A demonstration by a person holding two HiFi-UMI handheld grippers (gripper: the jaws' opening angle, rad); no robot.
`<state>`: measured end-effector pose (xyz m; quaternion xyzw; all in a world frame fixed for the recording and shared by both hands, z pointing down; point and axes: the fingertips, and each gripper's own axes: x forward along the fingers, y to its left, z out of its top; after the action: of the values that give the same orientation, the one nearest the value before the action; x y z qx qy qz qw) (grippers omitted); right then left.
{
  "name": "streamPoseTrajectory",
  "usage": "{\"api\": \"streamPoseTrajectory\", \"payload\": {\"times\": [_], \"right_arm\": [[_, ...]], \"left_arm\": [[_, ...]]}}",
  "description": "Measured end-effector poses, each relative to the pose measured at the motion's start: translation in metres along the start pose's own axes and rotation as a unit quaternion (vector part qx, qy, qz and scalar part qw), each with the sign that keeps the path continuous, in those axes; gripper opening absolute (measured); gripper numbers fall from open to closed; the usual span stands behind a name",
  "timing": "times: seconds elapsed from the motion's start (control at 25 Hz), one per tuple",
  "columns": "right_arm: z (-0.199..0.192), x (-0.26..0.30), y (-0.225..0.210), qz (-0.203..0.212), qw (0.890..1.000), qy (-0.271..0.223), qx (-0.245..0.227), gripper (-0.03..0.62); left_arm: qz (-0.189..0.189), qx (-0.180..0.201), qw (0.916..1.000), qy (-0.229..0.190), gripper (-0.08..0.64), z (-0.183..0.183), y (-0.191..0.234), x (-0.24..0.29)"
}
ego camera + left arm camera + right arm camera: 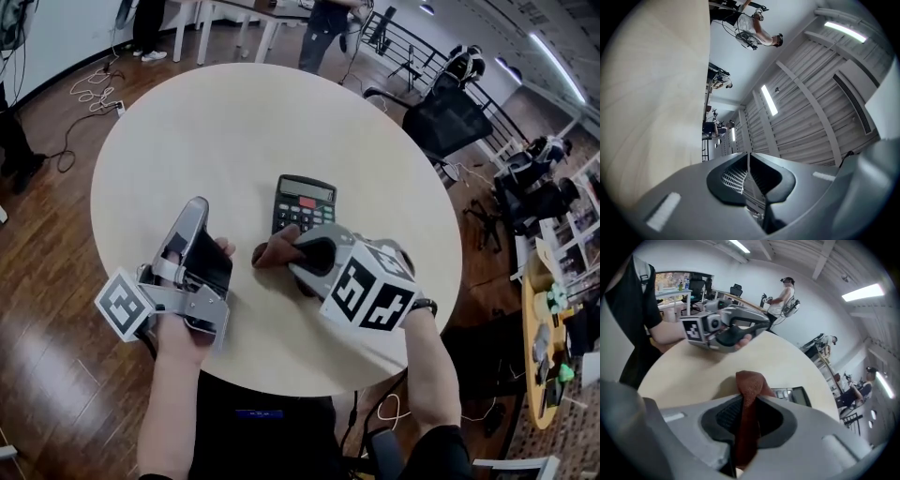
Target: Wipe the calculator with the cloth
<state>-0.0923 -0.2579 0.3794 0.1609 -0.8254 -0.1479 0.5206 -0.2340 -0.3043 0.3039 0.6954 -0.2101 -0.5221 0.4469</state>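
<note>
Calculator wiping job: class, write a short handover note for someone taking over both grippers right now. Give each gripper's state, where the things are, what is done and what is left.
Left gripper: jaws together, empty, held over the table to the left of the calculator.
Right gripper: shut on the reddish-brown cloth, pointing down at the calculator's near end.
Calculator: lies flat near the middle of the table, keys up.
Done: the cloth is picked up and brought to the calculator.
Unclear: whether the cloth touches it, or whether any wiping has happened.
Left: wipe across the keys and screen.
</note>
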Motion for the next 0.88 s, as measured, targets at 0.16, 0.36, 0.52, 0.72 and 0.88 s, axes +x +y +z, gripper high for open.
{"api": "streamPoseTrajectory", "payload": {"times": [0.16, 0.36, 0.52, 0.72, 0.88], "right_arm": [[-0.011, -0.018, 0.005, 0.016, 1.0, -0.01, 0.004, 0.067], [-0.037, -0.03, -0.113, -0.173, 0.983, 0.003, 0.068, 0.067], [-0.045, -0.003, -0.142, -0.193, 0.979, 0.031, 0.057, 0.067], [-0.032, 0.008, -0.093, -0.129, 0.991, 0.036, 0.016, 0.067], [-0.022, 0.0, -0.032, -0.07, 0.997, 0.013, -0.013, 0.067]], "left_arm": [[-0.002, 0.0, 1.0, -0.001, 0.0, 0.0, -0.002, 0.0], [-0.004, -0.005, 1.0, -0.004, 0.0, 0.0, 0.0, 0.0], [-0.007, -0.008, 0.9999, -0.006, 0.0, 0.0, 0.0, 0.0], [-0.01, -0.009, 0.9999, -0.005, 0.0, 0.0, -0.001, 0.0], [-0.01, -0.007, 0.9999, -0.008, 0.0, 0.002, -0.001, 0.0]]}}
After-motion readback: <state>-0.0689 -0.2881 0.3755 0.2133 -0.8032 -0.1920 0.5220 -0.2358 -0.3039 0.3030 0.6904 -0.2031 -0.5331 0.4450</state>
